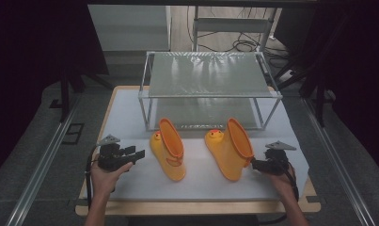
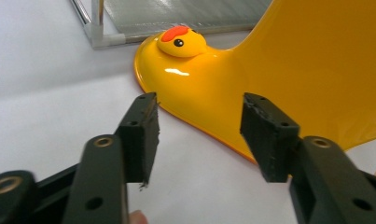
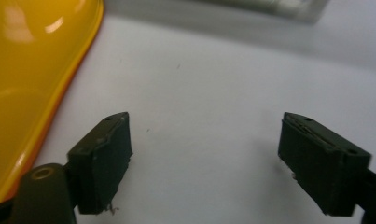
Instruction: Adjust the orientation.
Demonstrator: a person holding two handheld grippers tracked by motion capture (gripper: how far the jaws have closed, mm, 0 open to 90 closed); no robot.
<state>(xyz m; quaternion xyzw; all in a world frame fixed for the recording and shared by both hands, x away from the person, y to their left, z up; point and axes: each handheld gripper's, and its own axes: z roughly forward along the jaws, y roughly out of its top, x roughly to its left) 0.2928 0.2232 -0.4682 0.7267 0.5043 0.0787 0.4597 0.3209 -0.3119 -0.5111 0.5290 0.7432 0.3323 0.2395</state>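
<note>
Two pairs of black jaws stand spread, pinching nothing. Left gripper (image 2: 198, 135) faces the left glossy yellow rubber duck-faced boot (image 1: 168, 149); right gripper (image 3: 204, 163) sits just beside the right matching boot (image 1: 230, 149) (heel side). Both boots stand upright on the white table mat (image 1: 201, 183), before the metal-framed shelf rack (image 1: 208, 75), probably staged for shelving. Hands hold low, forearms entering from below.
</note>
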